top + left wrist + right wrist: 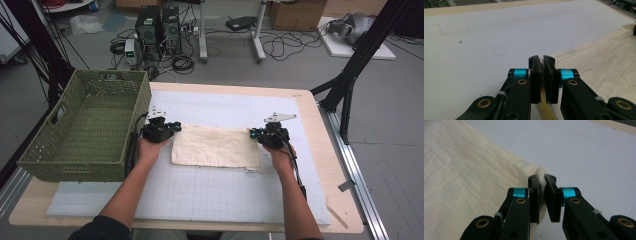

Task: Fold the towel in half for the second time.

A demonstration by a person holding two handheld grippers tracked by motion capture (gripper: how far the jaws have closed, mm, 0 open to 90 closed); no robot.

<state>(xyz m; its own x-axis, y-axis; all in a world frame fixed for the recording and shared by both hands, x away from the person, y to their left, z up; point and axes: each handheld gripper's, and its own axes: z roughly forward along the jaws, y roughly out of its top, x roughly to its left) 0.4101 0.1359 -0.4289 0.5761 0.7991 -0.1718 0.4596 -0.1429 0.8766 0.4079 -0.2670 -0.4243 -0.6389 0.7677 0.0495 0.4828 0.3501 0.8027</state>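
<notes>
On the table (320,150), a white gridded mat (200,190) carried a cream cloth (215,146). The left claw (541,62) was clamped on the cloth's left corner and the right claw (542,180) on its right corner, the cloth stretched flat between them. A green basket (85,132) stood just left of the left claw.

The cloth (599,62) runs off the right edge of the left gripper view, and off the left edge of the right gripper view. Its pinched corners are hidden between each gripper's jaws. The basket's (80,150) contents can't be made out.
</notes>
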